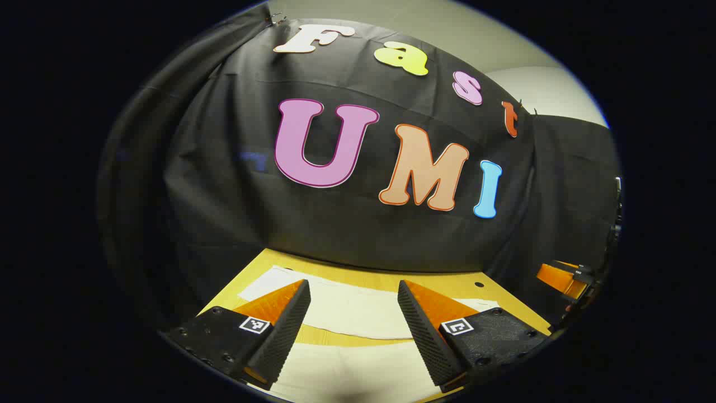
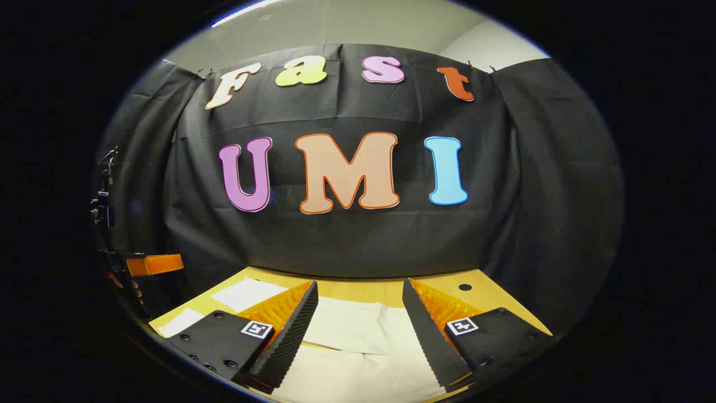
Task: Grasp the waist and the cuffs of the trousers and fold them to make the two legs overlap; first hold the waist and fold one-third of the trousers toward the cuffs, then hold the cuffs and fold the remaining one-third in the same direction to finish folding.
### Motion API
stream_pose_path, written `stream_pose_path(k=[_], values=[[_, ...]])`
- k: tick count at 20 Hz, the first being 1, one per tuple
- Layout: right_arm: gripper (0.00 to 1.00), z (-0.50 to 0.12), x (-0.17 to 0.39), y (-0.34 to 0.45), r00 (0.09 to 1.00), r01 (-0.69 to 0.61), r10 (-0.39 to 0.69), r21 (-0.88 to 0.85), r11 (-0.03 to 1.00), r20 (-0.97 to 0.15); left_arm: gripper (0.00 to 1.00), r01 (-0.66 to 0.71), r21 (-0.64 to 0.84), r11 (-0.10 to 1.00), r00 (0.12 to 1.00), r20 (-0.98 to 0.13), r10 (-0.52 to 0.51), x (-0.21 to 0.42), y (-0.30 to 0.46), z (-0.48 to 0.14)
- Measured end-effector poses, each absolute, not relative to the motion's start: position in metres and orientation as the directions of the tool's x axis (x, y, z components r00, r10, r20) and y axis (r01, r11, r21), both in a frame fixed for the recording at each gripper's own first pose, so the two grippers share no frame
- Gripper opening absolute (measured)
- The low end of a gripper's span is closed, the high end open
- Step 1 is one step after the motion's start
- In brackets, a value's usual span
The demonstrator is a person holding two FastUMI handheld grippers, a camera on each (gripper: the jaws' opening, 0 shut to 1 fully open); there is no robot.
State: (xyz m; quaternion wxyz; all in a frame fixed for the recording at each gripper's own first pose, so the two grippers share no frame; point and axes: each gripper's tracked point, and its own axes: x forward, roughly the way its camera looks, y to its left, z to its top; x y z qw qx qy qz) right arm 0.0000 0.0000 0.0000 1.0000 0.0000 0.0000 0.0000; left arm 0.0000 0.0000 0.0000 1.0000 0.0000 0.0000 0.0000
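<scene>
Cream-white trousers (image 1: 347, 310) lie flat on the yellow wooden table (image 1: 358, 278). In the left gripper view my left gripper (image 1: 353, 288) hovers above them, open, with nothing between its fingers. In the right gripper view the trousers (image 2: 358, 336) spread under my right gripper (image 2: 359, 288), which is open too and holds nothing. The other gripper (image 1: 565, 279) shows at the far right edge of the left gripper view. At the far left of the right gripper view the other gripper (image 2: 151, 264) appears with a hand behind it.
The black cloth wall (image 2: 358, 235) rises right behind the table's far edge. A small dark hole (image 2: 465, 287) marks the tabletop at the back right. The table's right edge (image 2: 520, 313) drops off beside my right gripper.
</scene>
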Motion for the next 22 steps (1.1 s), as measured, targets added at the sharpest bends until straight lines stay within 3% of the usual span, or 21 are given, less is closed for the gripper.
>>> stream_pose_path(k=[8,9,13,22], values=[[0.97,-0.002,-0.001,-0.007,1.000,-0.008,0.008,0.005,1.000,-0.006,0.94,0.005,0.031,0.999,1.000,-0.008,-0.004,-0.006,-0.011,-0.006],[0.97,-0.001,-0.001,-0.007,1.000,-0.009,0.009,0.009,1.000,-0.008,0.98,0.004,0.041,0.999,1.000,-0.010,-0.003,-0.007,-0.011,-0.006],[0.97,0.002,-0.002,-0.010,1.000,-0.010,0.010,0.011,1.000,-0.002,0.91,0.009,0.044,0.999,1.000,-0.018,-0.008,-0.011,-0.013,-0.008],[0.97,-0.003,-0.001,-0.020,1.000,0.004,-0.004,-0.014,1.000,-0.015,0.95,-0.024,0.009,1.000,0.999,-0.037,0.024,-0.019,0.002,-0.017]])
